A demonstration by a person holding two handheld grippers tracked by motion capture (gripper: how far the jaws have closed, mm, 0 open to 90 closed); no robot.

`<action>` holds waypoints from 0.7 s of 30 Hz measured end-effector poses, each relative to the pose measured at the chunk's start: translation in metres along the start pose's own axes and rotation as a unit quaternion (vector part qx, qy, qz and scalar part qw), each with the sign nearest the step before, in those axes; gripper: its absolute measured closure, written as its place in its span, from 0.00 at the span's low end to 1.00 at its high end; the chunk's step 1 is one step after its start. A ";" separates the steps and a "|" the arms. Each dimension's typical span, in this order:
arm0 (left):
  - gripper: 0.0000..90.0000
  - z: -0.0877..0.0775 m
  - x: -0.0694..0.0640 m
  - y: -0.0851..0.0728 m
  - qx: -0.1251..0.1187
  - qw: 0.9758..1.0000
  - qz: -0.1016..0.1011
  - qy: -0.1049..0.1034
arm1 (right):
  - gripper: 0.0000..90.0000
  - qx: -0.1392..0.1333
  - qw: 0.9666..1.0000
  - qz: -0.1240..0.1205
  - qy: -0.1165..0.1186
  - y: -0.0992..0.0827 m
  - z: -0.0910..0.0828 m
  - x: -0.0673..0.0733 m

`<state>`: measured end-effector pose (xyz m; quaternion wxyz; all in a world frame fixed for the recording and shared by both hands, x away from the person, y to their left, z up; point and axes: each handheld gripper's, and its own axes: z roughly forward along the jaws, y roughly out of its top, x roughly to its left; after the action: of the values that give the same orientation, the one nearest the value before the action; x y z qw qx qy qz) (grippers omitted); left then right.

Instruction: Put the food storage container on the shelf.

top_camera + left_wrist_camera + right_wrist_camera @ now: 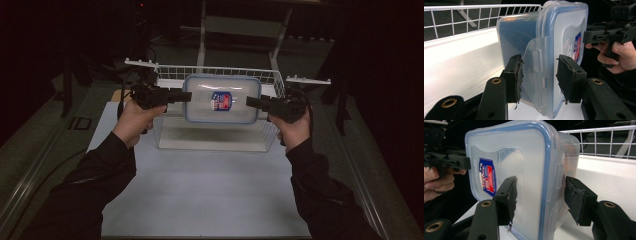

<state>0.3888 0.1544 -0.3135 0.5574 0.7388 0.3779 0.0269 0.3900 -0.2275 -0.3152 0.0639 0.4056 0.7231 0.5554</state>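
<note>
- Dim room. A person in dark sleeves stands at a white table (200,190) w/ a handheld tool in each hand.
- Between the tools is a clear rectangular plastic food box w/ a blue-rimmed snap lid (222,99). It lies flat, lid up, w/ a small red-and-blue label (221,101) near the lid's centre.
- The box sits level w/ the top rim of a white wire basket (165,71) at the far side of the table. It looks carried in the air over the basket's opening, not resting on the bottom.
- Left tongs (189,96) are clamped on the box's left short end. In the left gripper view, one pad lies on the body side by the clear locking flap (536,62) and the other sits at the lid face.
- Right tongs (248,102) are clamped on the opposite short end, one pad on the lid and one on the body side. Each grip straddles the lid seam.
- Step in hand, as I judge it: a two-handed carry of the box at the basket. Whether it's going in or coming out can't be told from this moment alone.
- The next move needs both hands to travel together at the same height and pace, since the box hangs from its 2 ends only.
- Squeeze should stay even. The plastic is smooth, so a slack pad or a tilt could let one end slip.
- The box must clear the wire rim and side walls before any sideways move, then go down flat before either grip lets go.
</note>
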 end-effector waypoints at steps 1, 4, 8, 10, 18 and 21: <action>0.61 0.001 0.001 0.001 0.000 1.000 0.001 0.002 | 0.49 0.000 1.000 0.003 -0.001 0.001 0.001 -0.001; 0.61 0.004 0.007 0.005 -0.001 1.000 -0.006 0.002 | 0.49 0.003 1.000 0.004 -0.005 0.005 0.004 -0.003; 0.60 0.008 0.016 0.011 -0.002 1.000 -0.019 0.004 | 0.50 0.006 1.000 0.013 -0.007 0.010 0.009 -0.007; 0.59 0.009 0.021 0.014 0.000 1.000 -0.029 0.002 | 0.52 0.007 1.000 0.020 -0.003 0.012 0.011 -0.009; 0.57 0.016 0.027 0.016 -0.018 0.999 -0.039 0.008 | 0.47 0.019 0.999 0.027 -0.015 0.019 0.017 -0.012; 0.54 0.021 0.025 0.015 -0.024 0.999 -0.043 0.019 | 0.42 0.022 0.999 0.033 -0.028 0.020 0.023 -0.011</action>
<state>0.4245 0.1510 -0.3182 0.5682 0.7078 0.4189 0.0265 0.4202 -0.2166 -0.3106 0.0568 0.4460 0.7193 0.5296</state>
